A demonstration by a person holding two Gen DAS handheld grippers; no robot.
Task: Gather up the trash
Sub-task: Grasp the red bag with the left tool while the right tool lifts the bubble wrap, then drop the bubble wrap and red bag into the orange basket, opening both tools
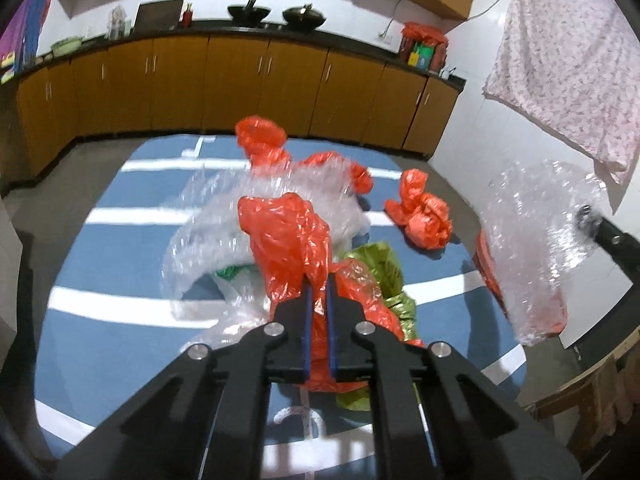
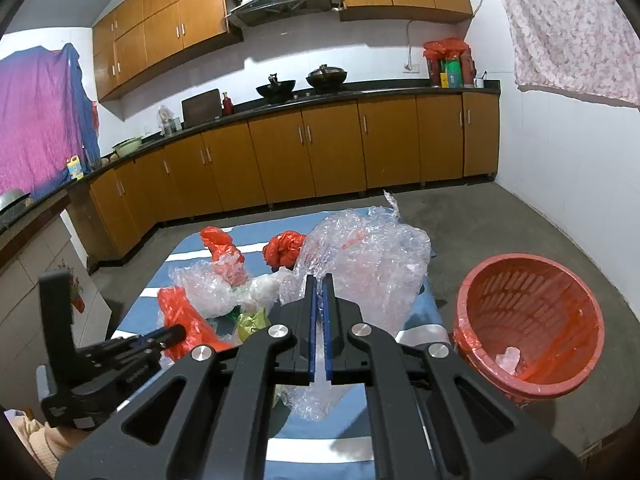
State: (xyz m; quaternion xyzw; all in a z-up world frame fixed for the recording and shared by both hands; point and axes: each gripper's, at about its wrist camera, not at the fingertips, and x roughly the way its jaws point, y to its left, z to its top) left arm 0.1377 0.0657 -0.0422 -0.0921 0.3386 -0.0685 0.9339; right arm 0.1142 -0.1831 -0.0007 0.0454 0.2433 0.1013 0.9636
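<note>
On the blue, white-striped mat [image 1: 120, 240], spread across the grey floor, a heap of plastic trash. Counted in the left wrist view: three separate orange bags, one [image 1: 288, 244] near and central, one [image 1: 260, 136] at the far edge of the heap, one [image 1: 422, 216] alone to the right, apart from the rest; a fourth orange clump [image 1: 360, 176] beyond the clear film may be another bag or part of one, not possible to tell. Also one large sheet of bubble wrap [image 1: 224, 224] left of centre, one crumpled green bag [image 1: 380, 264] just right of the near orange bag, one white-and-green bag [image 1: 236, 280] partly under the film.

Left gripper [image 1: 319, 280]: jaws clamped on the near orange bag, plastic pinched between the two blue pads.

Right gripper [image 2: 319, 280]: jaws clenched on a second, bulky wad of bubble wrap [image 2: 368, 256], lifted clear of the mat and hanging in front of the camera.

To the right of the mat, on the bare floor, one red basket [image 2: 532, 320] lined with orange plastic, tilted toward the camera, one small pale scrap [image 2: 508, 358] at the bottom.

Far side: one run of brown cabinets [image 2: 320, 152] under a dark counter, two black woks [image 2: 300, 84] on top.
</note>
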